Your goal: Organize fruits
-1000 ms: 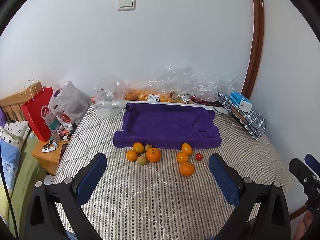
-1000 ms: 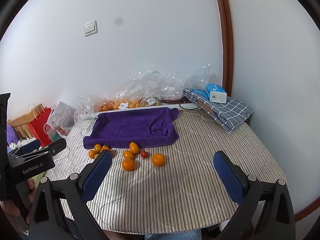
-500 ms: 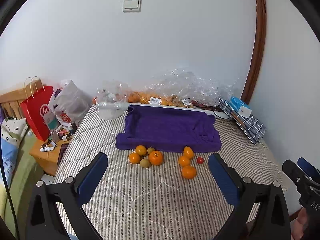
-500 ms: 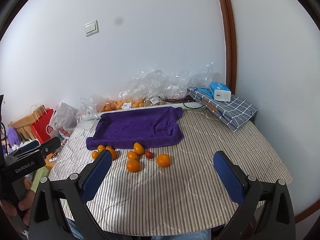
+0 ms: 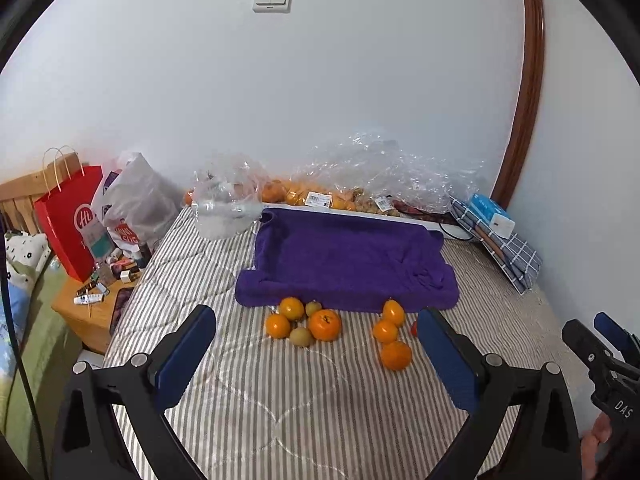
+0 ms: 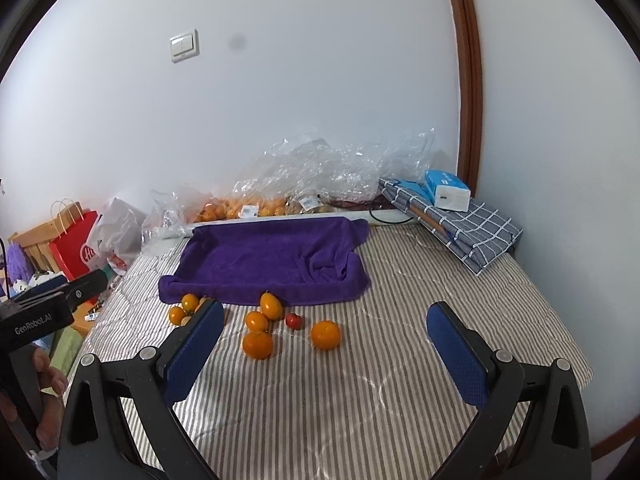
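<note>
We see a striped quilted bed surface [image 5: 320, 420] filling most of both views, butted against the white wall. Along the far edge sits a pile of clear plastic bags [image 5: 384, 172] with more orange fruit inside. In front of them lies a purple towel [image 5: 344, 260], shaped like a shallow tray with raised rims. A folded grey checked cloth [image 6: 468, 232] sits at the far right corner with a blue-and-white tissue box [image 6: 446, 190] on top. A red paper bag [image 5: 68, 220] stands off the bed's left side. Our left gripper [image 5: 316, 360] hangs above the near part of the bed, jaws wide apart, nothing between them. Our right gripper [image 6: 324, 360] is the same: jaws wide apart, empty. The fruits lie on the stripes just in front of the towel's near rim, none on it: a left cluster of oranges and small green fruits [image 5: 304, 322], and a right group with an oval orange fruit [image 6: 270, 306], two round oranges [image 6: 258, 344], a lone orange [image 6: 326, 335] and a small red tomato [image 6: 293, 321].
</note>
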